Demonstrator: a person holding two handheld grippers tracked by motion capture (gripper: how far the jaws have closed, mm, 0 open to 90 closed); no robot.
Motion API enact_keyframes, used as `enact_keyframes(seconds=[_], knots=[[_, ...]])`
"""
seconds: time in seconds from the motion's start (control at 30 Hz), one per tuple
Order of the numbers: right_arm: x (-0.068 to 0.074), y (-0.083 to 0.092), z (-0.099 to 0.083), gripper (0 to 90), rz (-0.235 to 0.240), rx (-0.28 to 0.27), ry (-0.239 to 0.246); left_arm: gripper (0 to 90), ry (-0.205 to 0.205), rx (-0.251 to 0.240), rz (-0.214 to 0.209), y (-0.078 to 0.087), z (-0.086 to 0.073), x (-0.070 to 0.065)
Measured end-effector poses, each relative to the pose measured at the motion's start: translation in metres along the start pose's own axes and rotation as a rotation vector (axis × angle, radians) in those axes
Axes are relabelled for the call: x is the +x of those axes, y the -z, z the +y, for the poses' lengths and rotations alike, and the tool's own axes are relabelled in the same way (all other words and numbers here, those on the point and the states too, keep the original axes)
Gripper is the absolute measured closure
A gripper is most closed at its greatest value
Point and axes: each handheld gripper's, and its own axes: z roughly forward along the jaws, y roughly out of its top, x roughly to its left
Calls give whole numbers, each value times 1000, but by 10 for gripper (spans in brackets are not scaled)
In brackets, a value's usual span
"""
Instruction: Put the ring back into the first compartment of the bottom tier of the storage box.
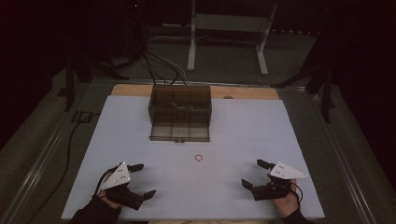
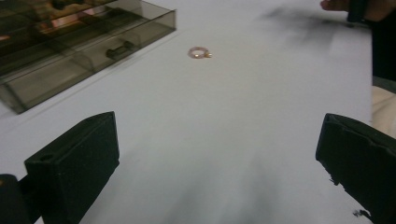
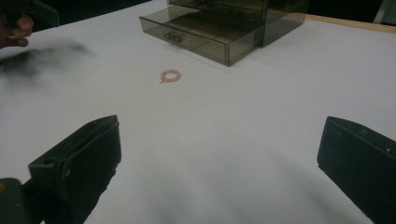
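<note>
Near the middle of the white surface (image 1: 243, 126), a little toward the person's edge, lies a small pink ring (image 1: 199, 158), flat and alone. Behind it, toward the far edge, stands a smoky transparent drawer box (image 1: 180, 105) with its lowest drawer (image 1: 180, 132) pulled out toward the ring.

Both tools rest close to the near edge, well apart from the ring. The left gripper (image 1: 141, 180) is released, its fingers (image 2: 74, 163) spread wide and holding nothing. The right gripper (image 1: 252, 173) is the same, fingers (image 3: 77, 161) wide apart and empty.

I judge the work is to pick up the ring and place it in the open drawer. To do this well, one gripper should come down almost vertical over the ring, with one finger on each side, and close slowly, because such a thin, flat thing slips easily on a smooth sheet. The drawer has dividers, so the compartment should be chosen before letting go.

I can read no brand, label or writing anywhere.
</note>
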Motion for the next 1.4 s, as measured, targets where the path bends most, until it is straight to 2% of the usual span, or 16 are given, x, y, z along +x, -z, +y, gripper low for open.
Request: enact_keyframes(seconds=[0.27,0.33,0.43,0.57,0.73,1.0,1.4], knots=[[1,0,1,0,-1,-4,0,7,-16,2,-47,-7,10,-4],[1,0,0,0,6,-6,-3,7,-21,-8,-41,-9,13,-4],[1,0,0,0,6,-2,-2,7,-21,-27,-54,-12,19,-4],[2,1,0,0,4,-6,-2,7,-34,-22,-66,-18,25,-3],[1,2,0,0,5,-10,-10,7,-27,-35,-87,-23,31,-2],[1,5,-1,0,-1,-15,-12,7,-29,-28,-117,-32,39,0],[2,5,-2,0,-3,-13,-15,7,-23,-38,-141,-50,58,1]])
